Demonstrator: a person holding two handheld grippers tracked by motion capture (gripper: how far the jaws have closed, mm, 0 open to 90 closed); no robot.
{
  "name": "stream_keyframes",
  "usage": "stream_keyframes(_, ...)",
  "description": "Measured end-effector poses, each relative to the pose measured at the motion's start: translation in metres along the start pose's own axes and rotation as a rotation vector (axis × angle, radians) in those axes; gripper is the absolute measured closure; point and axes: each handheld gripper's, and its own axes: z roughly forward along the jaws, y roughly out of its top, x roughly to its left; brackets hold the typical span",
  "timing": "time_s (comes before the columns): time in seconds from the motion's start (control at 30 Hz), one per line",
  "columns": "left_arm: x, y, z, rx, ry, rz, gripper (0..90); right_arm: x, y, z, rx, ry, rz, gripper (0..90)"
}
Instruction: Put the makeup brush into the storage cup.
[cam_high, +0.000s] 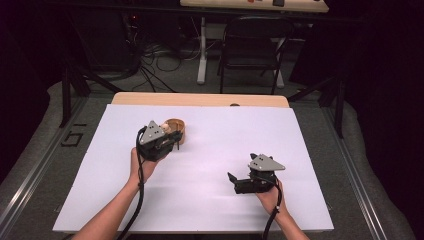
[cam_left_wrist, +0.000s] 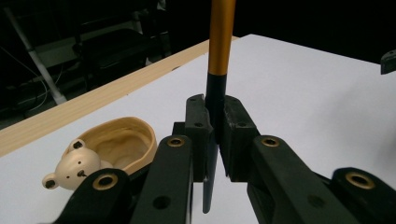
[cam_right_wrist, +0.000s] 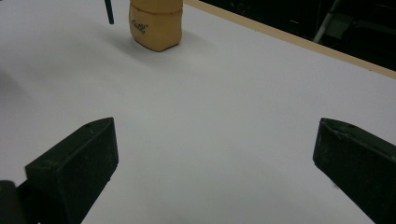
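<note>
Two grippers are working over a white sheet that is covering the wooden table. On the left, the left gripper is clamping a slim pen-like stick between its pads; the stick's black part is sitting in the grip, its orange part is rising beyond it, and a dark tip is hanging below the jaws. Just beside this gripper, toward the far side, a tan bear-faced bowl is standing on the sheet, its cream bear head facing the camera in the left gripper view. Nothing is lying between the bowl and the held stick. To the right and nearer the person, well apart from the bowl, the right gripper is hovering low with its jaws spread wide and holding nothing, bare sheet stretching between it and the bowl. Beyond the table, a black folding chair and loose cables are sitting on the floor.
</note>
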Motion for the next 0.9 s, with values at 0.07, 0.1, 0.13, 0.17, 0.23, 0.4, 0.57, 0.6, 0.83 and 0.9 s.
stream_keyframes(0.07, 0.001, 0.0, 0.001, 0.002, 0.001, 0.001, 82.9, 0.0, 0.0, 0.0, -0.003, -0.005, 0.002, 0.0)
stream_keyframes(0.1, 0.001, 0.001, 0.001, 0.004, 0.002, -0.004, 82.8, 0.0, 0.0, -0.001, -0.006, -0.006, 0.0, 0.0)
stream_keyframes(0.13, 0.002, 0.001, 0.001, 0.002, 0.005, -0.004, 82.9, 0.0, 0.0, -0.001, -0.007, -0.007, -0.002, 0.0)
stream_keyframes(0.17, 0.003, 0.001, 0.001, 0.004, 0.006, -0.002, 82.8, 0.0, 0.001, -0.001, -0.008, -0.006, -0.001, 0.0)
stream_keyframes(0.23, 0.004, 0.002, 0.001, 0.003, 0.008, -0.006, 82.9, 0.001, 0.001, -0.001, -0.006, -0.006, -0.003, 0.0)
stream_keyframes(0.4, 0.006, 0.004, 0.001, -0.001, 0.015, -0.006, 82.9, 0.0, 0.002, -0.001, -0.008, -0.001, -0.008, 0.0)
stream_keyframes(0.57, 0.007, 0.008, 0.002, 0.001, 0.018, -0.007, 82.8, 0.0, 0.001, -0.002, -0.016, 0.002, -0.008, 0.0)
stream_keyframes(0.6, 0.007, 0.009, 0.003, 0.0, 0.017, -0.007, 82.9, 0.0, 0.001, -0.002, -0.021, 0.004, -0.01, 0.0)
stream_keyframes(0.83, 0.008, 0.013, 0.006, 0.002, 0.021, -0.004, 82.8, 0.0, 0.001, -0.002, -0.016, 0.005, -0.014, 0.0)
stream_keyframes(0.9, 0.009, 0.013, 0.007, -0.004, 0.022, -0.011, 82.9, 0.0, 0.001, -0.002, -0.021, 0.004, -0.017, 0.0)
